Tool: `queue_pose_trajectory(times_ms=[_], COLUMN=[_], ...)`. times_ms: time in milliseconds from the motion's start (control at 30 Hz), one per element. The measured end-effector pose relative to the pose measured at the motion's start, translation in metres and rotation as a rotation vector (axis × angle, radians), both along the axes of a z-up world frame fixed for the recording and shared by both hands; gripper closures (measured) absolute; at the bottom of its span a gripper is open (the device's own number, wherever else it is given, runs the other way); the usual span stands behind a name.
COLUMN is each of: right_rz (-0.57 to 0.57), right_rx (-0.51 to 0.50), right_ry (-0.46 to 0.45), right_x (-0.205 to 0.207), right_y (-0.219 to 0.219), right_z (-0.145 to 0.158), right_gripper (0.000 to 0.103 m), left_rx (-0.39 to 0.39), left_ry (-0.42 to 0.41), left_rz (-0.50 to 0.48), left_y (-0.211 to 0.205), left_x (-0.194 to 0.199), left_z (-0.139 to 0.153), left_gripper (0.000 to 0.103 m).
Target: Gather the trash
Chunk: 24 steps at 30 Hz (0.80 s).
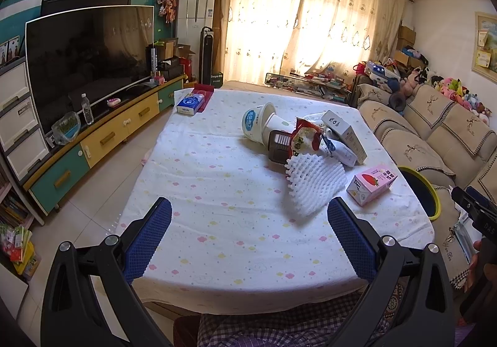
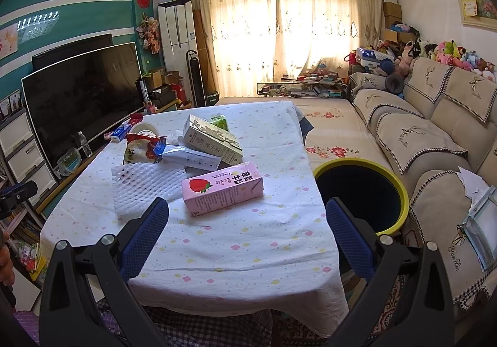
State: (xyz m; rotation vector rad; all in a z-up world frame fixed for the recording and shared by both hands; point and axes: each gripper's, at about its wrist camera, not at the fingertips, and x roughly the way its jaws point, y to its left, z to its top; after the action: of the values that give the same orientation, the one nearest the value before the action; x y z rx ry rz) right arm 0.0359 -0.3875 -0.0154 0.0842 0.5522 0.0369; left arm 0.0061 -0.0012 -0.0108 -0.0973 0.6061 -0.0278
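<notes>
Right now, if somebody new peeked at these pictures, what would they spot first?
Probably the heap of trash in the middle of the dotted tablecloth: a pink strawberry milk carton nearest, white foam netting beside it. Next, the yellow-rimmed bin between table and sofa. Both hand-held grippers, left and right, are open, holding nothing.

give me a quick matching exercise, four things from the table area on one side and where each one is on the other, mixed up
Things:
1. pink carton
2. foam net
3. bin
4. tissue pack

Places:
A. far corner of the table, by the TV
B. on the floor between table and sofa
C. nearest the table's bin side, lying flat
D. just left of the pink carton

Pairs: 1-C, 2-D, 3-B, 4-A
</notes>
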Motion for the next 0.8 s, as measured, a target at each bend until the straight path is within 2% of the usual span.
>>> queue_pose_trajectory(times_ms=[800], right_rz=[-0.002], right_rx=[0.002], right_ry=[0.005], right_x=[0.0013], right_y=[-0.0008], right_z=[-0.0031], right_gripper=[0.006], left_rx=[-0.001], left_ry=[0.010], left_rz=[-0.002], left_y=[-0.0011], left_x=[0.0017], left_z=[-0.0040], left_gripper=[0.004])
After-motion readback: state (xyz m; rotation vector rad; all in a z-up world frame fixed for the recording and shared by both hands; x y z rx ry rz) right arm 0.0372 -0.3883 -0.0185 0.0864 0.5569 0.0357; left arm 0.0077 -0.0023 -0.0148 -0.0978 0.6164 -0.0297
